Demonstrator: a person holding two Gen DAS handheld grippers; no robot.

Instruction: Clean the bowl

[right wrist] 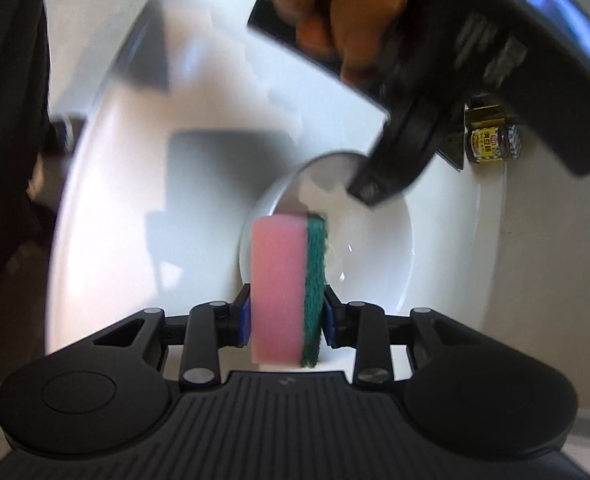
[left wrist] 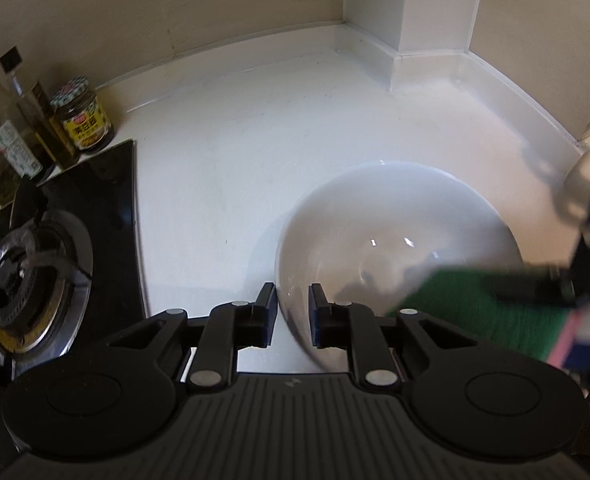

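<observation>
1. Two claws work here — the left gripper [left wrist: 291, 312] sits loose astride the round white bowl [left wrist: 395, 236] rim on the white counter [left wrist: 215, 184].
2. The right gripper [right wrist: 285, 318] squeezes the pink-and-green sponge [right wrist: 289, 292].
3. Unheld, the bowl might slide when scrubbed.

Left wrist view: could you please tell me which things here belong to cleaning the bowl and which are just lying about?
Job:
bowl
sponge, clamped in the right tool
left tool, straddling the bowl's rim

Lying about:
jar
bottles
burner
</observation>
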